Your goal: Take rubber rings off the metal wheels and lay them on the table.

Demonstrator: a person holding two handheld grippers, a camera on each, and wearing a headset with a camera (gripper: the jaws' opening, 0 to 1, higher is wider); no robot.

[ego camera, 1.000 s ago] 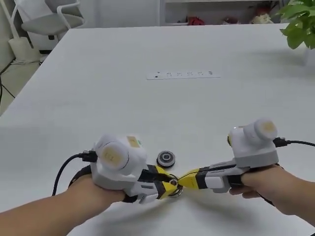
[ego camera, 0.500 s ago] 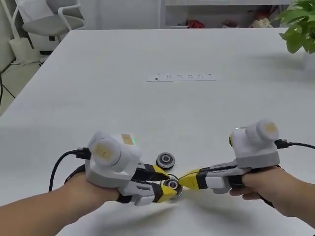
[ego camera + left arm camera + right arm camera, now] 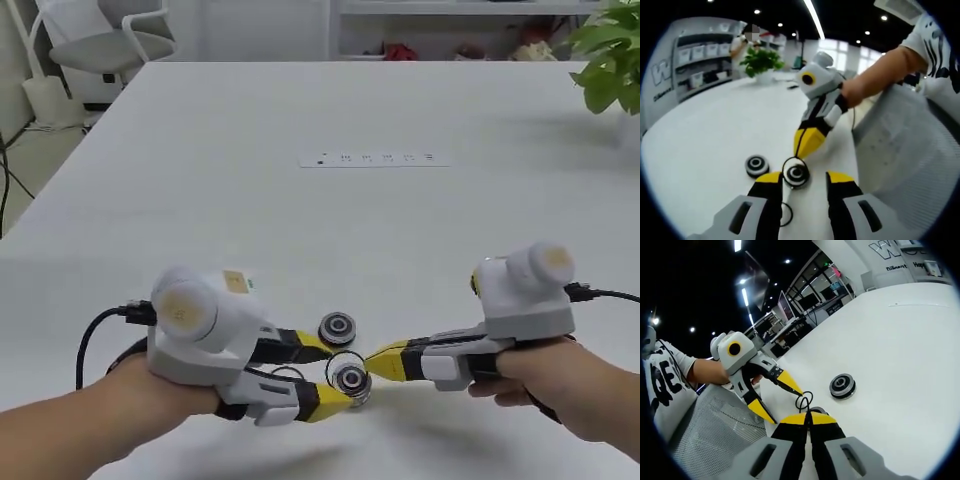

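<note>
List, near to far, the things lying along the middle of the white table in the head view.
Round silver metal wheel → dark-rimmed round metal wheel → flat white power strip.

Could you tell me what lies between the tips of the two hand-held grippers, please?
A metal wheel, with a thin rubber ring looping up from it to the right hand-held gripper; the left gripper view shows it best.

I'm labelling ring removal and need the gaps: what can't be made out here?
Right gripper view: near wheel mostly hidden behind the right gripper.
Head view: rubber ring too thin to tell whether it is fully off that wheel.
Head view: markings on the flat strip too small to read.
</note>
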